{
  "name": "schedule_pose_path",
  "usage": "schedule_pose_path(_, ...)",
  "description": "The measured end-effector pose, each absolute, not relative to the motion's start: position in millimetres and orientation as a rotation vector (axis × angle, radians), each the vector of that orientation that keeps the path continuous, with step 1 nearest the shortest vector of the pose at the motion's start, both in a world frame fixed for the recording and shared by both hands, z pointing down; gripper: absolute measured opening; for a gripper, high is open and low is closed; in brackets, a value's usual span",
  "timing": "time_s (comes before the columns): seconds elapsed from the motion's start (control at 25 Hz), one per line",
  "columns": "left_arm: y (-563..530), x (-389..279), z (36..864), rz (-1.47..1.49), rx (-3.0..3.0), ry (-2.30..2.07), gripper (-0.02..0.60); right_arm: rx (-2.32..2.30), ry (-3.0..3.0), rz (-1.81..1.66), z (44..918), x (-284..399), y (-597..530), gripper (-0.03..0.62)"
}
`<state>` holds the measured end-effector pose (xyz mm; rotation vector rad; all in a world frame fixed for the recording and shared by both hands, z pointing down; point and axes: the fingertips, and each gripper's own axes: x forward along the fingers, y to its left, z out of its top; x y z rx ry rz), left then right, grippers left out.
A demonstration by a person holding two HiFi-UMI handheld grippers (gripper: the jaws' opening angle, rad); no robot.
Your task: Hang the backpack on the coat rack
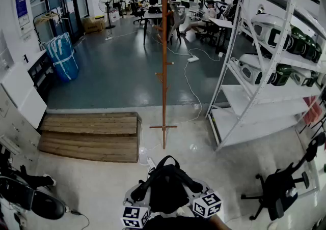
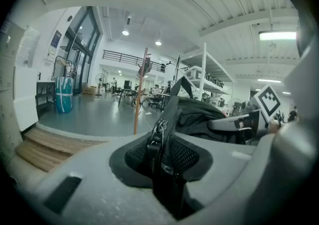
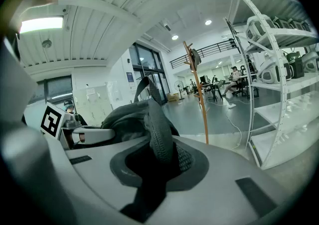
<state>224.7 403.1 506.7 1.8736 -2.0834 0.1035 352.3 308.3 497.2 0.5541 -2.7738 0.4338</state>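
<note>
One backpack (image 1: 165, 191), black, sits at bottom centre of the head view, held between two grippers.

Left gripper (image 2: 160, 154): jaws closed on a dark strap of the backpack with a zip pull showing. Grip confirmed in its own view.

Right gripper (image 3: 158, 157): jaws closed on a thick padded strap of the backpack. Grip confirmed in its own view.

Two marker cubes, one per gripper, show at bottom centre of the head view, left cube (image 1: 135, 217) and right cube (image 1: 207, 205), either side of the backpack.

One rack (image 1: 164, 71), a wooden pole with short pegs, stands upright at frame centre, above the backpack and well apart from it. The backpack is not on it.

One white shelf unit (image 1: 239, 79) stands at right, just beside the rack. One stack of wooden pallets (image 1: 91, 130) lies at left centre. One black chair (image 1: 280, 188) is at lower right. One blue bundle (image 1: 63, 56) is at upper left.
</note>
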Motion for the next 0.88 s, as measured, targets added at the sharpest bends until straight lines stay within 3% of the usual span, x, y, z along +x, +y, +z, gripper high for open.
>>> schedule_pose_path(0.88, 412.4, 169.8, 513.6, 0.098, 1.95, -2.011, 0.1, 0.648, -2.768, 0.451, 502.6, 303.1, 327.4, 0.055)
